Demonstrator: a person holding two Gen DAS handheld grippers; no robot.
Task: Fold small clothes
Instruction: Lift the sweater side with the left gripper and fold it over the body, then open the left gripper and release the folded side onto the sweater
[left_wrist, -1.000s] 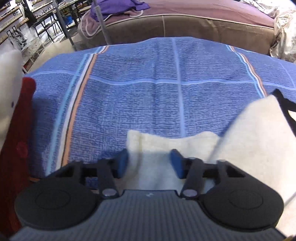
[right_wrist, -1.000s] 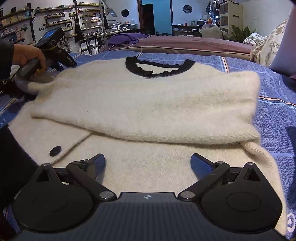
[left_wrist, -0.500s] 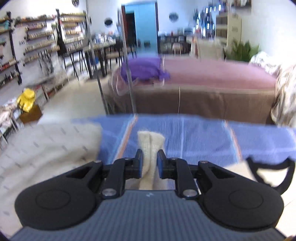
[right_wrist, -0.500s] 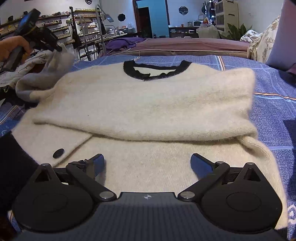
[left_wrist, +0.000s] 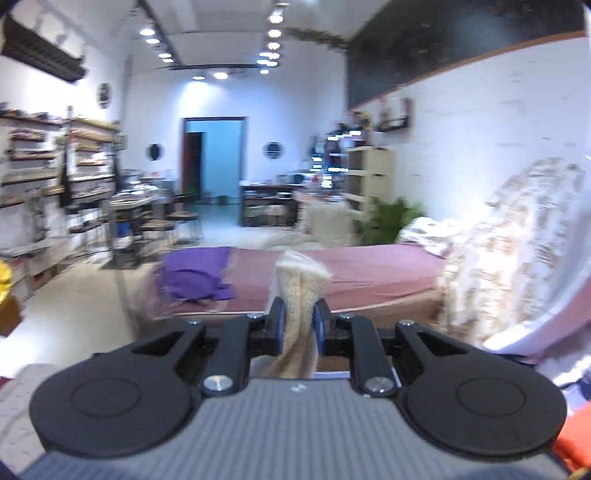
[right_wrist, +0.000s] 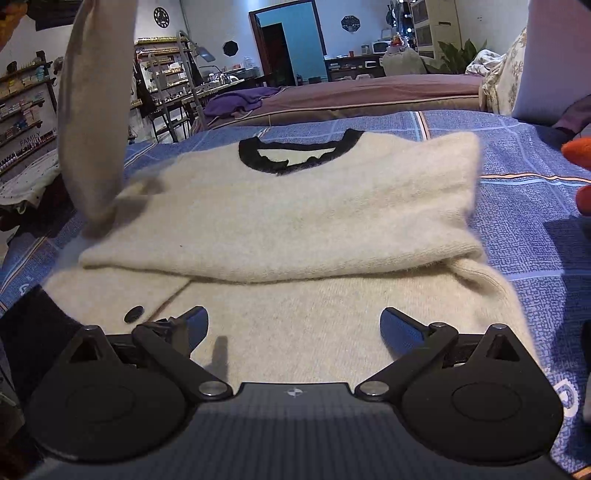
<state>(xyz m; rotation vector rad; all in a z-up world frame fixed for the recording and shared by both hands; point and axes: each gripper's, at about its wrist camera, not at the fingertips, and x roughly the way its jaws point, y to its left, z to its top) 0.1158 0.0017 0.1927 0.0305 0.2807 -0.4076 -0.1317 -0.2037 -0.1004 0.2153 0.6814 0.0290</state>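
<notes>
A cream knit sweater (right_wrist: 295, 218) with a black collar (right_wrist: 295, 155) lies on the blue plaid bedspread (right_wrist: 524, 206), its bottom part folded up. My left gripper (left_wrist: 298, 326) is shut on the sweater's sleeve cuff (left_wrist: 301, 280) and holds it high, facing the room. The raised sleeve (right_wrist: 92, 122) hangs at the left of the right wrist view. My right gripper (right_wrist: 294, 325) is open and empty, low over the sweater's near hem.
A second bed with a mauve cover (right_wrist: 369, 92) and a purple cloth (right_wrist: 240, 98) stands beyond. Shelves (right_wrist: 22, 122) line the left wall. An orange object (right_wrist: 580, 173) sits at the right edge. A patterned pillow (left_wrist: 509, 251) rises at the right.
My left gripper closed on the sleeve cuff and lifted it well above the bed. The sleeve now hangs upright. My right gripper stayed open over the hem.
</notes>
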